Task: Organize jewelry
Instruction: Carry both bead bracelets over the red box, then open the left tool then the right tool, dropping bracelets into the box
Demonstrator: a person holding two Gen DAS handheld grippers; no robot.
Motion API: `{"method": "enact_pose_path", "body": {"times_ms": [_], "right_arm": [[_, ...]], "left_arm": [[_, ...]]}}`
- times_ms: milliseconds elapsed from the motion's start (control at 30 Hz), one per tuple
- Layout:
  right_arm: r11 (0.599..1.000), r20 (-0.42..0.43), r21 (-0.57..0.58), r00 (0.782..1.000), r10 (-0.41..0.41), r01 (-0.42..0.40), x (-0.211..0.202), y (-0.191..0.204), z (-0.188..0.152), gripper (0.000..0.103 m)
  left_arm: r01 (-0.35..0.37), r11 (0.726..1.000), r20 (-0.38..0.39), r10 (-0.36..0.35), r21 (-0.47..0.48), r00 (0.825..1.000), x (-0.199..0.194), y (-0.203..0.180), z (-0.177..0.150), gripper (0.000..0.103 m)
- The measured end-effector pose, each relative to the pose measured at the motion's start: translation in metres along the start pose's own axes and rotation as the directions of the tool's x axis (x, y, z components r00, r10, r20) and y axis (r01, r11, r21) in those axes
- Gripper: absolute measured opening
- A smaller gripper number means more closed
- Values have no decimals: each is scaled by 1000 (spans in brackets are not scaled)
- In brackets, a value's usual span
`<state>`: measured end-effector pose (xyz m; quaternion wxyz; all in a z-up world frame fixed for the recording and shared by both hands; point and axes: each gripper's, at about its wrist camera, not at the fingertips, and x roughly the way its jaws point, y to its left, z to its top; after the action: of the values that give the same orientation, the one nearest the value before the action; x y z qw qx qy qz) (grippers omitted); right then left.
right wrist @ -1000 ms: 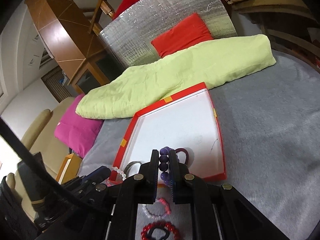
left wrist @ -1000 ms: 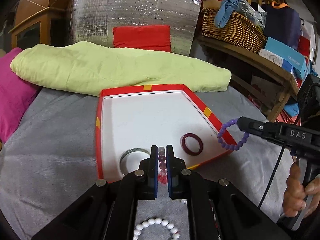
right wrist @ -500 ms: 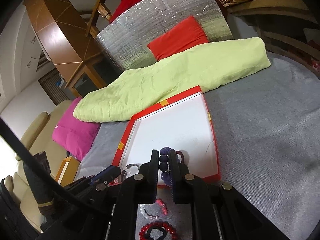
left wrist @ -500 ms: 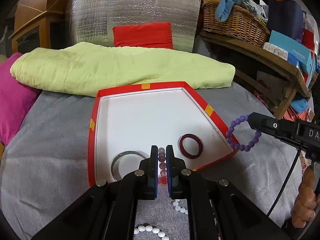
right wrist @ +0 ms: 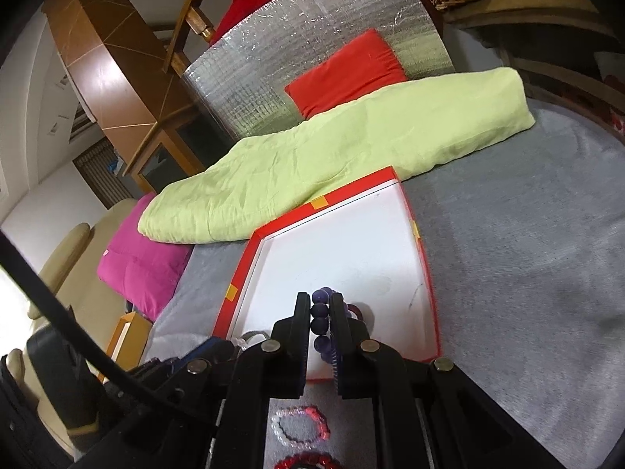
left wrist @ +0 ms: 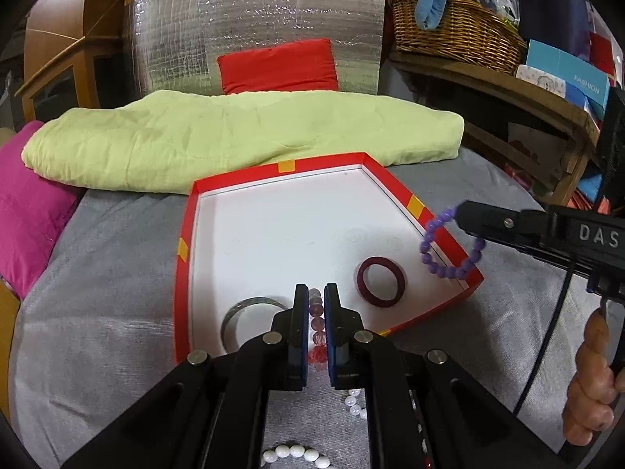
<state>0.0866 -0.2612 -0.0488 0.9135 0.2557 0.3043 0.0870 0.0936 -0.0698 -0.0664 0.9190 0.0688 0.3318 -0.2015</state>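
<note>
The left wrist camera sat low and close behind its own fingers, looking forward over the near edge of the red tray (left wrist: 183, 273) toward the green quilt (left wrist: 234, 136). The right wrist camera looked along its fingers from higher and further right — tilted, angled leftward across the same tray (right wrist: 433, 305). Both views shared tray, quilt (right wrist: 351, 148) and grey cloth (left wrist: 97, 293) — each also caught the other tool.

Purple bead bracelet (left wrist: 449, 248) hangs over the red tray's (left wrist: 183, 258) corner.
</note>
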Motion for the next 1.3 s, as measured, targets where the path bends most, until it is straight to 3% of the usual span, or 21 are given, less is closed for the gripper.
{"method": "enact_pose_path", "body": {"times_ms": [267, 500, 1000, 1300], "right_arm": [[998, 10, 56, 1000, 20, -20, 28, -10, 18, 10], [992, -7, 119, 999, 42, -41, 57, -20, 34, 10], [966, -55, 228, 989, 135, -119, 104, -13, 32, 10], [963, -75, 254, 991, 109, -87, 113, -17, 27, 11]], "left_arm": [[40, 999, -25, -40, 0, 999, 21, -9, 7, 8], [109, 992, -41, -112, -68, 993, 43, 2, 23, 8], [18, 989, -69, -29, -146, 997, 75, 55, 36, 8], [-27, 983, -103, 8, -181, 995, 86, 69, 31, 8]]}}
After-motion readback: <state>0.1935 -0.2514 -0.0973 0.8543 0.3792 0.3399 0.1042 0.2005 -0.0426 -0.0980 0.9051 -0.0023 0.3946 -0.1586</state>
